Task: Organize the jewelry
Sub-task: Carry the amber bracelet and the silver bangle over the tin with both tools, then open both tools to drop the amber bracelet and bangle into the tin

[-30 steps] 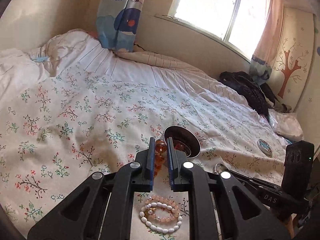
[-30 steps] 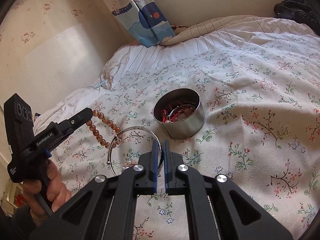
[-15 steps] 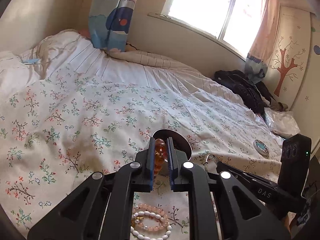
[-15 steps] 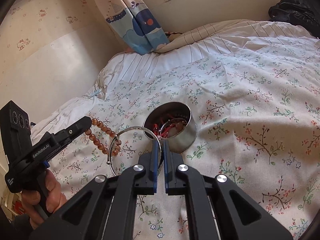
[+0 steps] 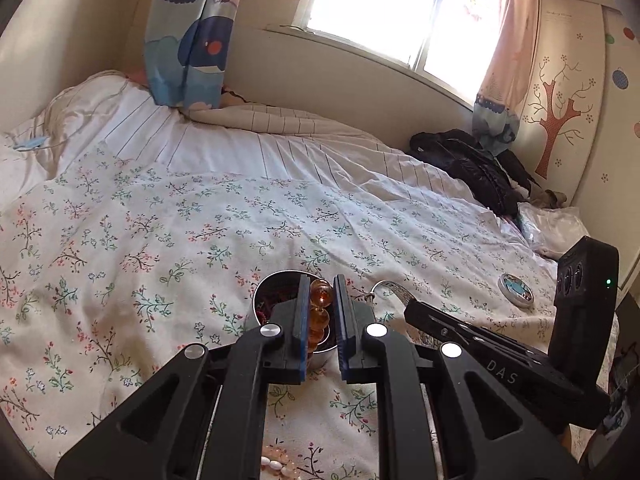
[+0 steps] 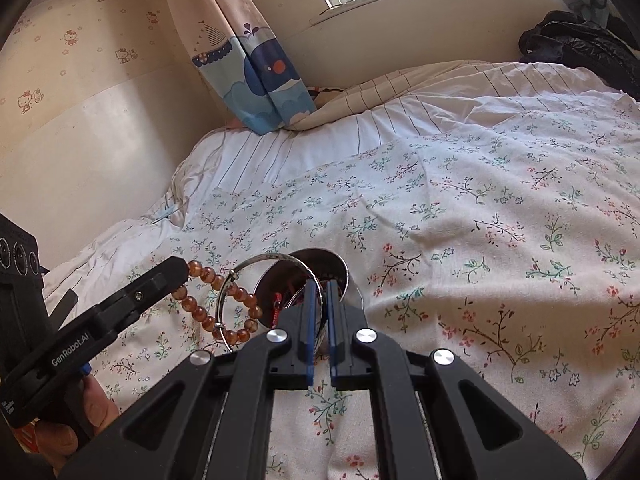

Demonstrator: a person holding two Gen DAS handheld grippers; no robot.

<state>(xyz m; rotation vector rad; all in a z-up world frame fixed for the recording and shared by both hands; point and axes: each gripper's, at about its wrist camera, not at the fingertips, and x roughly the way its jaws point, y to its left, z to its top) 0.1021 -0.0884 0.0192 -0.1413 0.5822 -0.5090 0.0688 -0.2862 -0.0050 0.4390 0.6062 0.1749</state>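
A string of round orange-brown beads (image 6: 224, 304) hangs in the air beside a shiny round tin (image 6: 344, 276) on the flowery bed. A thin silver ring bracelet (image 6: 256, 260) tilts over the tin. Red jewelry lies inside.

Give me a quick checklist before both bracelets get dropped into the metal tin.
1. Left gripper shut on the amber bead bracelet: ok.
2. Right gripper shut on the silver bangle: ok.
3. Metal tin upright on the floral bedspread, mouth open: ok.
4. Beads hanging over the tin's mouth: not ok, most hang beside its rim.
5. Bangle centred over the mouth: not ok, it overhangs the rim.
6. Room left inside the tin: cannot tell, red pieces already lie there.
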